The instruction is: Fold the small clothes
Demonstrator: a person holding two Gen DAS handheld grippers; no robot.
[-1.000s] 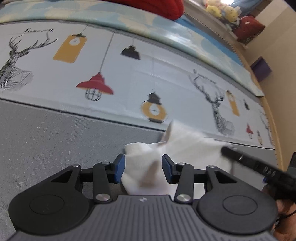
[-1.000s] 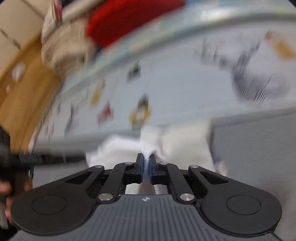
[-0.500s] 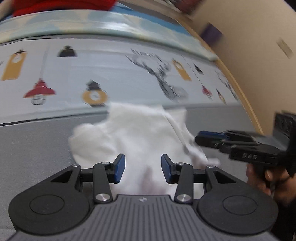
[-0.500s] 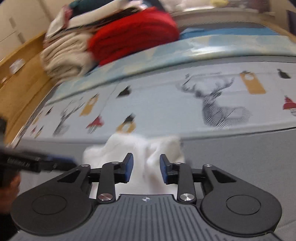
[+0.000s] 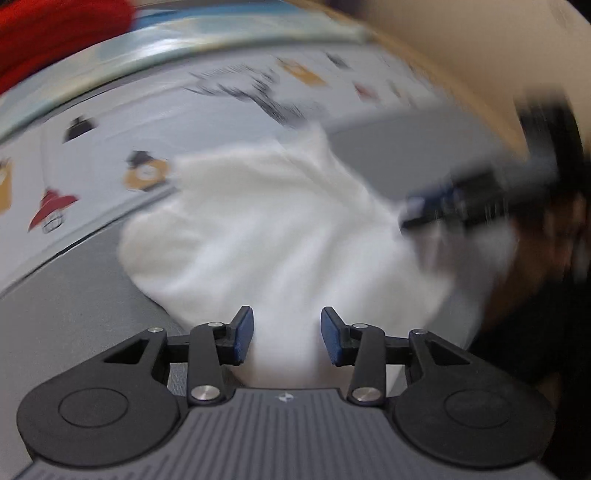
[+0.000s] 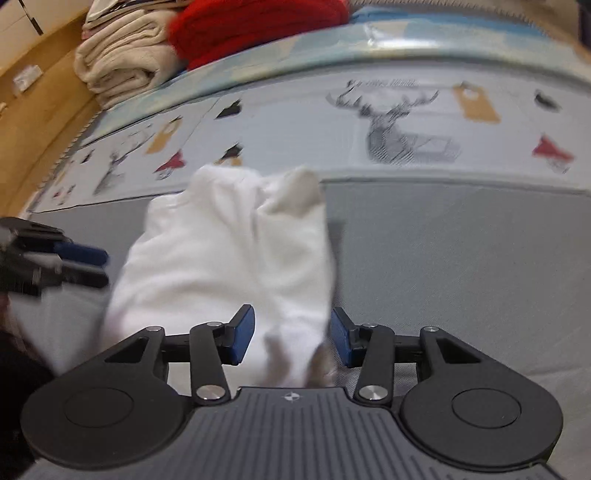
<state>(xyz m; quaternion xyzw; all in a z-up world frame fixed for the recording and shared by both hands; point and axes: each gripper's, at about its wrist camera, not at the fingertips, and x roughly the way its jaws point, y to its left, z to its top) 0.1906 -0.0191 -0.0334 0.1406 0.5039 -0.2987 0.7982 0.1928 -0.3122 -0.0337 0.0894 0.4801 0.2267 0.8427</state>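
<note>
A small white garment (image 5: 266,229) lies crumpled on the grey sheet (image 5: 66,317), its far edge reaching the printed cloth. My left gripper (image 5: 287,332) hovers over its near end, open, with white fabric showing between the blue pads but not pinched. In the right wrist view the same garment (image 6: 221,258) runs from the printed cloth down to my right gripper (image 6: 291,334). Its jaws are opening, and the cloth's near edge lies loose between them. Each gripper shows in the other's view, the right gripper (image 5: 443,206) blurred and the left gripper (image 6: 81,266) at the cloth's left side.
A pale cloth printed with deer and lamps (image 6: 406,129) covers the surface behind the grey sheet (image 6: 461,266). Folded beige towels (image 6: 122,62) and a red blanket (image 6: 258,26) are stacked at the back. A wooden surface (image 6: 33,122) lies at far left.
My right gripper, shut on the white cloth a second ago, has opened and let it go. Both views have swung sideways, and the garment now lies spread wider between the two grippers.
</note>
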